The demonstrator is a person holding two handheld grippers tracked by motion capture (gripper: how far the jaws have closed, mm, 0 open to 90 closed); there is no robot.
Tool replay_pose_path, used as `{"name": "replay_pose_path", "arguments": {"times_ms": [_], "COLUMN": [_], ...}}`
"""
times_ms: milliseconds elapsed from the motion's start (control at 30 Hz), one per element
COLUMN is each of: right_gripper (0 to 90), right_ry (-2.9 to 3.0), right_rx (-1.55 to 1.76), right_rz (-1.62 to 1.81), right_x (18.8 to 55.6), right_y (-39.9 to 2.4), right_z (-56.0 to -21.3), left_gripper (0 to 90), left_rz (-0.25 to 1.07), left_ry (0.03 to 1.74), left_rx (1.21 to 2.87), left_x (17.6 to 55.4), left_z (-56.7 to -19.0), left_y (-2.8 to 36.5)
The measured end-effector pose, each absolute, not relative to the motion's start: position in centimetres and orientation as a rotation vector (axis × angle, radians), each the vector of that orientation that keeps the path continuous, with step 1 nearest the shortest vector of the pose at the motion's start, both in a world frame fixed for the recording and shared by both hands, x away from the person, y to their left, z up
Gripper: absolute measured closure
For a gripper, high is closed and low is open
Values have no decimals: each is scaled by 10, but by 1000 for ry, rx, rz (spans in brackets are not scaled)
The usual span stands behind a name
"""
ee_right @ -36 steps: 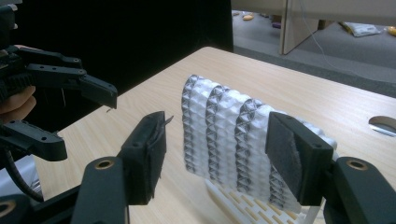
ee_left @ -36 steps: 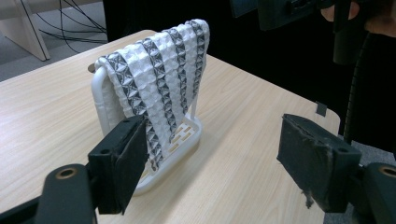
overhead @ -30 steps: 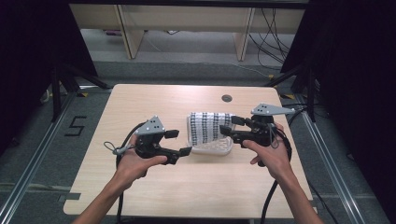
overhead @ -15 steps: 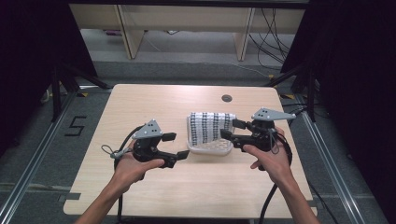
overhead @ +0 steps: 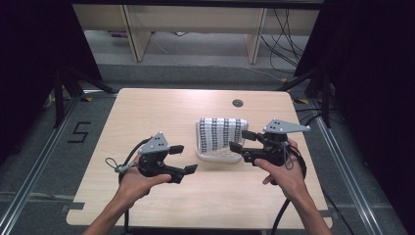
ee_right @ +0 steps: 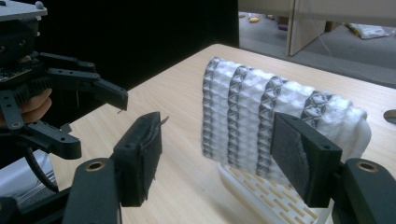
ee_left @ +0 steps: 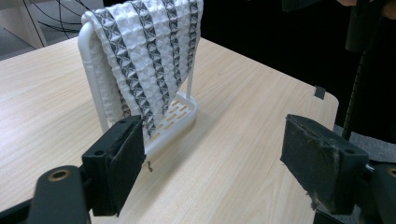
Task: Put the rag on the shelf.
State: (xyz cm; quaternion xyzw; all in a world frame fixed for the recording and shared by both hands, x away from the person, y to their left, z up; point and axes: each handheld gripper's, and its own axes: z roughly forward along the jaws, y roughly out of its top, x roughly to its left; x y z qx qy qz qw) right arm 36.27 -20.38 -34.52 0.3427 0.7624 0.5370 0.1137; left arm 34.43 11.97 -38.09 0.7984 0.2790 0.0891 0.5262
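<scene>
A white towel with dark stripes (overhead: 220, 133) hangs over a small white plastic rack (overhead: 219, 155) at the middle of the table. My left gripper (overhead: 185, 158) is held just left of the rack, open, its jaws pointing at it. From the left gripper view the towel (ee_left: 149, 51) and the rack's slotted base (ee_left: 180, 116) lie ahead of the open gripper (ee_left: 217, 163), with nothing between the jaws. My right gripper (overhead: 241, 140) sits at the rack's right side, open. In its own view the right gripper (ee_right: 219, 158) faces the towel (ee_right: 252, 107) with its jaws standing apart from it.
The light wooden table (overhead: 147, 112) has a round cable hole (overhead: 238, 103) at the back right. Black frame legs and floor rails flank the table. Cables trail from both grippers toward the near edge.
Both grippers have eased slightly back toward the near edge of the table. The towel and rack have not moved.
</scene>
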Motion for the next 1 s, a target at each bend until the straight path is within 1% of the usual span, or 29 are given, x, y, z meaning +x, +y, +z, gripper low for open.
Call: {"name": "replay_pose_path", "arguments": {"times_ms": [300, 400, 433, 467, 1000], "right_gripper": [327, 326, 325, 325, 325], "right_ry": [2250, 2251, 2239, 2245, 2274], "right_rx": [1015, 1017, 972, 1021, 989], "right_rz": [1576, 1581, 1574, 1597, 1595], "right_x": [355, 352, 353, 350, 343], "right_y": [-204, -204, -205, -203, -203], "right_z": [-349, -350, -351, -352, -365], "left_gripper": [207, 207, 207, 207, 207], "left_rz": [212, 208, 210, 209, 198], "left_ry": [669, 684, 685, 685, 712], "left_rx": [1909, 1904, 1905, 1906, 1926], "left_x": [337, 337, 337, 337, 332], "left_z": [-386, -390, -391, -392, -415], "left_y": [124, 126, 127, 128, 134]}}
